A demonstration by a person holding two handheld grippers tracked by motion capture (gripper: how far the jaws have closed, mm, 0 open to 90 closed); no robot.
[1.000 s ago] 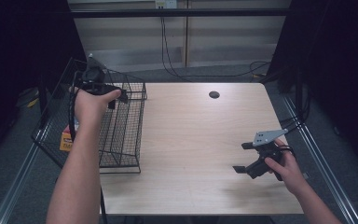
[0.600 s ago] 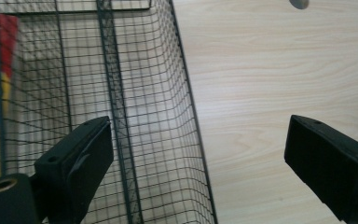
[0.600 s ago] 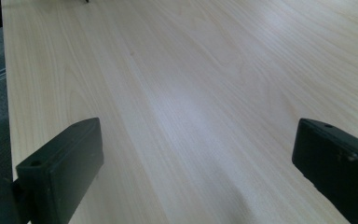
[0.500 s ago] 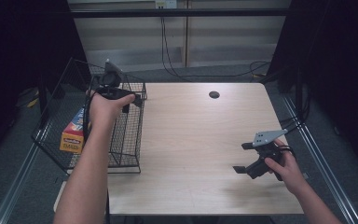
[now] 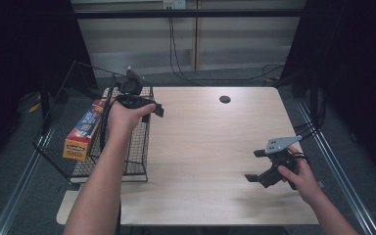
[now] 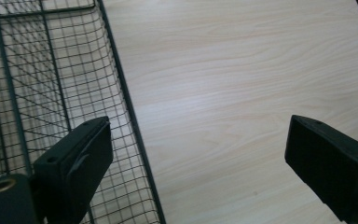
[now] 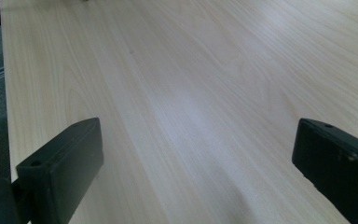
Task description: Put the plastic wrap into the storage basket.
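At the left end of a pale wooden table point(image 5: 210, 147) sits a black wire basket point(image 5: 136, 147), and a long orange and blue box point(image 5: 84, 129) lies inside it, along the side farthest from the tabletop. The left gripper point(image 5: 152, 108) hangs above the basket's inner rim, held in the person's left hand point(image 5: 122, 117). Its jaws stand wide apart with nothing between them; in the left gripper view the basket's wire wall point(image 6: 130, 121) runs just beside one jaw, with bare table beyond. The right gripper point(image 5: 255, 166) rests low over the near right part of the table, jaws also spread and empty, well away from the basket.

The box appears to be the thing being handled, now lying loose in the basket.

The main risk is likely the open left jaw so near the mesh. A careless sideways or downward move could hook a wire, drag the light basket across the table or tip it toward the edge, where it already overhangs. The trailing cable could also snag the rim. If the box needs gripping, its long shape could twist or slip from a hold taken near one end.
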